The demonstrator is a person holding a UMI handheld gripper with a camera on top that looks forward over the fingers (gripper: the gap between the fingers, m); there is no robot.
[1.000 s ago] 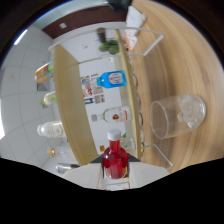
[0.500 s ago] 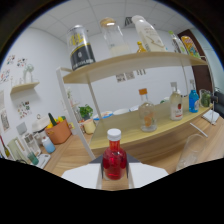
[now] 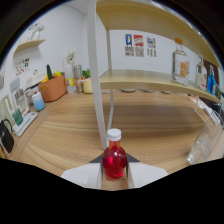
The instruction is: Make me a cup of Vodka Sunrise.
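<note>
A small round bottle of red liquid [image 3: 114, 160] with a white cap stands upright between my white fingers [image 3: 82, 175]. My gripper [image 3: 114, 172] is shut on it, one finger pressing on each side. Beyond it stretches a wooden counter [image 3: 150, 125]. A clear empty glass [image 3: 201, 146] stands on the counter to the right of the fingers. On the wooden shelf [image 3: 145, 79] above the counter stands a tall clear bottle with an orange cap [image 3: 180, 62]. A blue bottle [image 3: 212, 80] shows further right on the same shelf.
A white shelf post [image 3: 97, 75] rises just beyond the red bottle. Far left on the counter are an orange pot with plants [image 3: 51, 87], a yellow cup [image 3: 87, 85] and a light blue cup [image 3: 37, 102]. Posters [image 3: 137, 45] hang on the back wall.
The view has swung from tilted to level and turned left along the counter. The red bottle has stayed in my grip throughout. The shelf bottles now sit further right.
</note>
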